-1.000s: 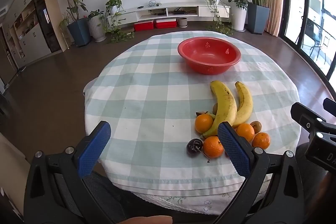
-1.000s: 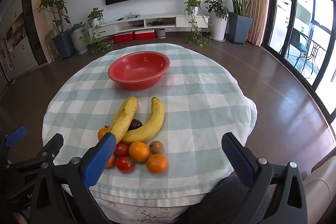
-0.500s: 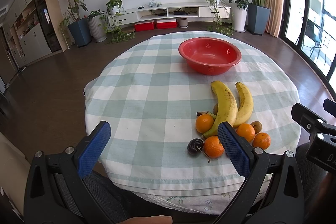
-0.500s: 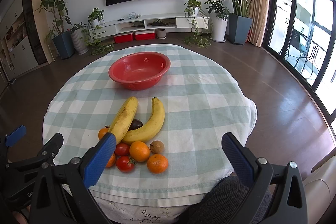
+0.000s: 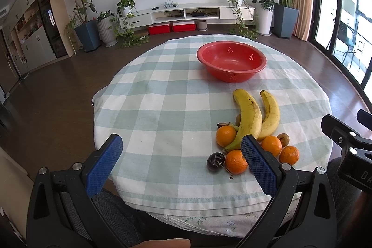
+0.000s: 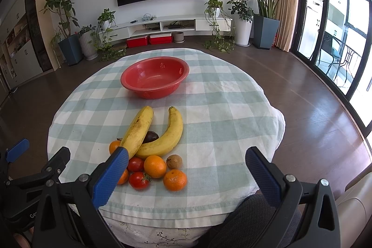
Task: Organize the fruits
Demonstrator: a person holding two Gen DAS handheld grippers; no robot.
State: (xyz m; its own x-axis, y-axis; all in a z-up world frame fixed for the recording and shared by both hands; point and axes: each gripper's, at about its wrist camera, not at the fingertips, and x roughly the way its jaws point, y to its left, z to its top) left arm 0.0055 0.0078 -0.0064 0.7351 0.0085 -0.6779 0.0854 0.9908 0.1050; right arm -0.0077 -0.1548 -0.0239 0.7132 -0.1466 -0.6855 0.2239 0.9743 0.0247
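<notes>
Both tools hover low at the counter's near edge

Left tool and right tool spread, empty; bananas, oranges heaped; red bowl empty.

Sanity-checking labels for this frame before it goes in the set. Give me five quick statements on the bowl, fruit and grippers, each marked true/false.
1. The red bowl has fruit in it. False: it is empty.
2. Both grippers are open and hold nothing. True: the left gripper and right gripper have their jaws wide apart, short of the fruit.
3. Two bananas lie on the checked tablecloth, nearer the grippers than the bowl. True.
4. The tomatoes sit beyond the bowl. False: they lie at the near end of the fruit cluster, beside the oranges.
5. A dark cherry lies at the cluster's near left edge in the left wrist view. True.
</notes>
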